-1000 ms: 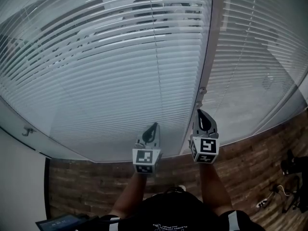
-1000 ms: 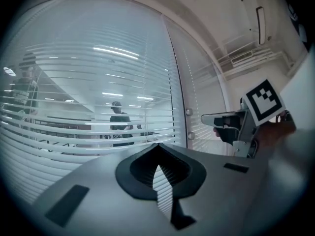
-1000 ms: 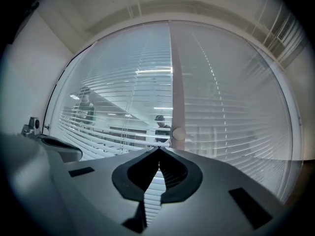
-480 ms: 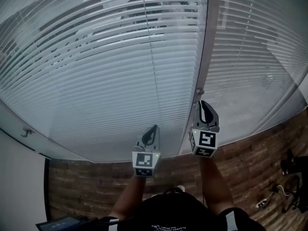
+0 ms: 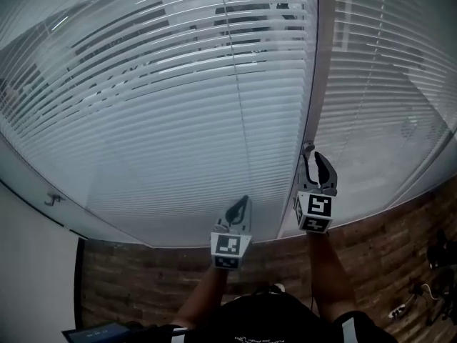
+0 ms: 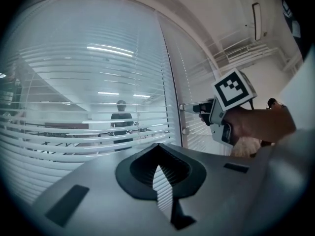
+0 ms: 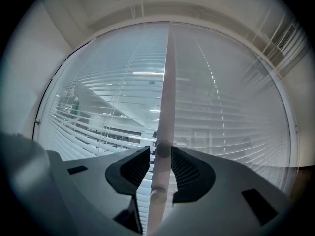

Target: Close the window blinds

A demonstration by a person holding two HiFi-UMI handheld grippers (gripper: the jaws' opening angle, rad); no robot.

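Jaws of the right gripper (image 7: 160,154) had just opened, loose around the wand (image 7: 165,107) beside the see-through blinds (image 5: 178,113); the left gripper (image 5: 243,206) was shut, empty; regripping squarely before twisting seemed wise.

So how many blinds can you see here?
2: a wide blind left of the window post, a narrower blind right of it. Others may lie out of view.

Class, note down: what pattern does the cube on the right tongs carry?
A black-and-white square marker on the cube, clearest in the left gripper view.
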